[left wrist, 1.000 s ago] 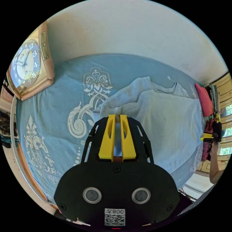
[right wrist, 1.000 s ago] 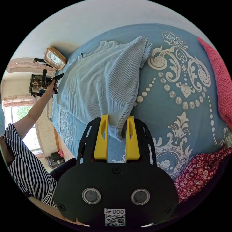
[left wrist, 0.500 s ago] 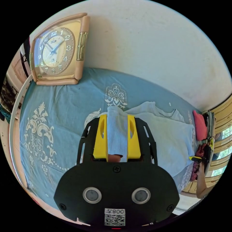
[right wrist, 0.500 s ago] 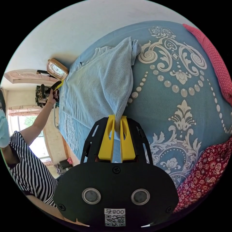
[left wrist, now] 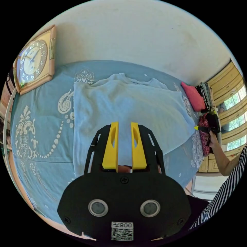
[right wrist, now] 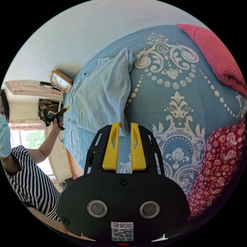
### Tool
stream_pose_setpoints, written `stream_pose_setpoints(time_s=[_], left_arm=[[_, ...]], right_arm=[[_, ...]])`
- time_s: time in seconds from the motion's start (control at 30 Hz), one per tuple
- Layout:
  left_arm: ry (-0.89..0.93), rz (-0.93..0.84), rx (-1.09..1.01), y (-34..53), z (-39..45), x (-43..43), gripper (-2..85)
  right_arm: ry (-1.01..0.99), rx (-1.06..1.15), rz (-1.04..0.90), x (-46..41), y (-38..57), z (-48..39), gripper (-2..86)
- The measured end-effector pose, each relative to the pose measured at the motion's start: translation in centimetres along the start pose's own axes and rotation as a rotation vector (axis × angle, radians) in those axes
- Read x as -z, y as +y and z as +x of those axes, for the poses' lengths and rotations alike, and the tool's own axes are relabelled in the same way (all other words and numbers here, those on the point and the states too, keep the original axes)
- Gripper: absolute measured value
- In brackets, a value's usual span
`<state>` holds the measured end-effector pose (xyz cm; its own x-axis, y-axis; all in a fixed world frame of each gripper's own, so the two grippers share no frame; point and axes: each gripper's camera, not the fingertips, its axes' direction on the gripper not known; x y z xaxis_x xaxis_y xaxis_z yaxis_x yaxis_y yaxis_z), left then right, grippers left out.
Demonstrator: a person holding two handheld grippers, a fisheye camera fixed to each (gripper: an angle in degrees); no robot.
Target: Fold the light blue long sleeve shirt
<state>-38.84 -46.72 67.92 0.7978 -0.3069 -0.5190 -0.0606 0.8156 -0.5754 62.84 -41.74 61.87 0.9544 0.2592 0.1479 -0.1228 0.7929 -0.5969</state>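
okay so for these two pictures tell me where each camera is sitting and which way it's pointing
Left gripper view: rides behind the left tongs, above the shirt on the bed, facing the wall and clock; the person's arm and the right tongs show at the edge.
Right gripper view: rides behind the right tongs at the shirt's edge, looking along the bed; the left tongs and striped sleeve show.
Shared: shirt, bed, clock, red pillow.
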Motion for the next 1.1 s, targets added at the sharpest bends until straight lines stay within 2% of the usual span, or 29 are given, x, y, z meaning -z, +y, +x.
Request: stream_pose_setpoints(time_s=[0.27,0.37,0.5,0.63,0.7,0.8,0.9,0.97,1.1], left_arm=[[0.3,-0.037,-0.364,2.9,16.0,-8.0,11.4],[0.315,-0.01,-0.516,3.7,22.2,-10.6,12.5],[0.186,0.057,-0.714,4.9,29.1,-13.4,12.6],[-0.056,0.012,-0.822,5.8,34.2,-18.0,8.0],[-0.108,0.036,-0.788,6.1,34.6,-18.9,4.3],[0.064,0.029,-0.606,5.3,32.7,-18.7,2.9],[0.264,0.052,-0.319,4.4,28.7,-18.3,2.4],[0.377,0.072,-0.161,4.3,25.9,-18.6,2.2],[0.424,0.087,-0.104,4.7,24.3,-19.1,2.2]], right_arm=[[-0.165,-0.103,-0.003,-2.7,0.9,4.5,8.0],[-0.208,-0.105,0.014,-2.5,1.2,4.9,8.9],[-0.305,-0.102,0.067,-1.8,1.3,5.0,9.8],[-0.339,-0.06,0.057,-1.9,0.8,4.3,10.5],[-0.308,-0.033,0.04,-2.1,0.4,3.9,10.7],[-0.3,-0.008,0.081,-1.9,-0.2,3.8,10.9],[-0.282,-0.046,0.141,-1.9,-1.3,4.8,10.8],[-0.377,-0.092,0.158,-2.7,-3.1,6.0,10.7],[-0.486,-0.139,0.187,-4.2,-6.4,6.9,10.2]])
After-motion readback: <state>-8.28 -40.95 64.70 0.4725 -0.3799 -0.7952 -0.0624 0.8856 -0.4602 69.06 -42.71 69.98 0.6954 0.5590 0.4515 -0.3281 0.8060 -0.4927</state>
